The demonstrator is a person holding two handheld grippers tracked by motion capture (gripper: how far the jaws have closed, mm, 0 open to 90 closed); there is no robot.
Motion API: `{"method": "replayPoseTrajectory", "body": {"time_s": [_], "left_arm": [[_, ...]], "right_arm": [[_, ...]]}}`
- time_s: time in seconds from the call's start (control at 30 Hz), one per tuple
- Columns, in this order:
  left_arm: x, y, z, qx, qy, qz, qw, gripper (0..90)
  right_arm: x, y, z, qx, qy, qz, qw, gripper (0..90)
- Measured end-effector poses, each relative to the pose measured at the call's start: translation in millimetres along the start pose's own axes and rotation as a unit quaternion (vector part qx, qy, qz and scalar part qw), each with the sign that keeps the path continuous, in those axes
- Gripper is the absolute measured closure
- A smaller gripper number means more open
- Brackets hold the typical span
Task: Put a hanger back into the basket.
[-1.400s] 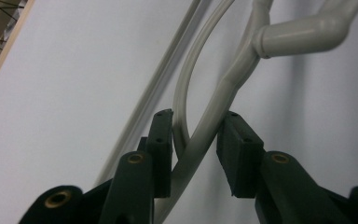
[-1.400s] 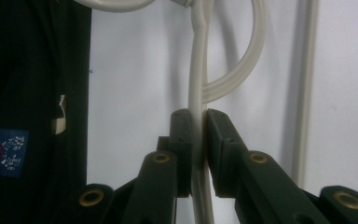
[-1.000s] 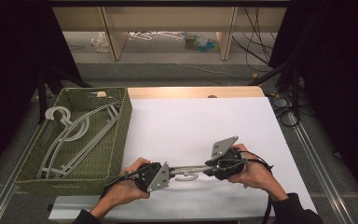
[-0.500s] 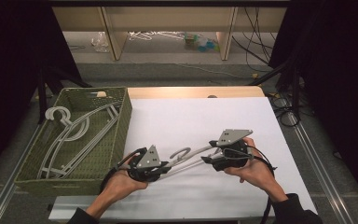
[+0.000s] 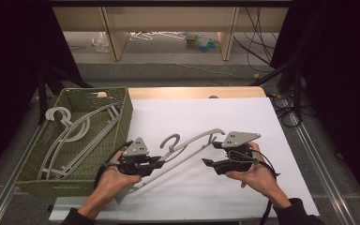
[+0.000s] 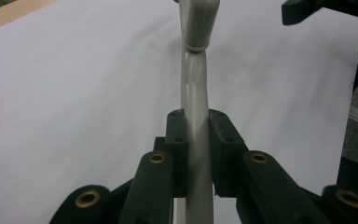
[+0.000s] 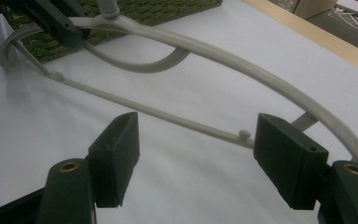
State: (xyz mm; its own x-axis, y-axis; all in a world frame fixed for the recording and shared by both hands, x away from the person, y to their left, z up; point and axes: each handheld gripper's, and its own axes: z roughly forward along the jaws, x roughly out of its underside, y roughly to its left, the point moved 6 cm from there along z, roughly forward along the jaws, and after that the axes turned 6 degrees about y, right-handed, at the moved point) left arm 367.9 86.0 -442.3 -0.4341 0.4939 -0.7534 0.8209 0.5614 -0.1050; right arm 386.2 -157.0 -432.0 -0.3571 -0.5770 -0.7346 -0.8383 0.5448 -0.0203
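Observation:
A grey plastic hanger (image 5: 194, 143) slants across the white table cover, hook (image 5: 171, 140) upward, its low end by my left hand. My left gripper (image 5: 161, 162) is shut on the hanger's bar near the hook. In the left gripper view the left gripper (image 6: 196, 135) has both pads pressed on the grey bar (image 6: 196, 93). My right gripper (image 5: 207, 164) sits to the right of it with its jaws wide apart. They have just been opening. In the right gripper view the right gripper (image 7: 200, 144) has the hanger (image 7: 242, 60) just beyond its tips, untouched.
A green woven basket (image 5: 126, 110) stands at the table's left and holds several more grey hangers (image 5: 70, 136). The white cover (image 5: 243, 117) stretches back to a wooden edge (image 5: 192, 92). Beyond it are a floor and low shelves with clutter.
The right gripper has let go of the hanger and its jaws have spread. The left hand has drawn the hanger leftward and a little up, and it now slants.

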Motion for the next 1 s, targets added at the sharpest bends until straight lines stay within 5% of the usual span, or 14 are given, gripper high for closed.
{"method": "replayPoseTrajectory", "body": {"time_s": [0.43,1.0], "left_arm": [[-9.9,2.5,-24.2,0.000,-0.038,-0.046,0.9982,79.0],[-18.7,3.5,-51.0,0.002,-0.066,-0.069,0.9954,79.0]], "right_arm": [[17.6,5.0,3.4,-0.008,0.003,0.017,0.9998,29.3],[28.0,12.1,5.2,-0.023,0.007,0.019,0.9995,24.7]]}}
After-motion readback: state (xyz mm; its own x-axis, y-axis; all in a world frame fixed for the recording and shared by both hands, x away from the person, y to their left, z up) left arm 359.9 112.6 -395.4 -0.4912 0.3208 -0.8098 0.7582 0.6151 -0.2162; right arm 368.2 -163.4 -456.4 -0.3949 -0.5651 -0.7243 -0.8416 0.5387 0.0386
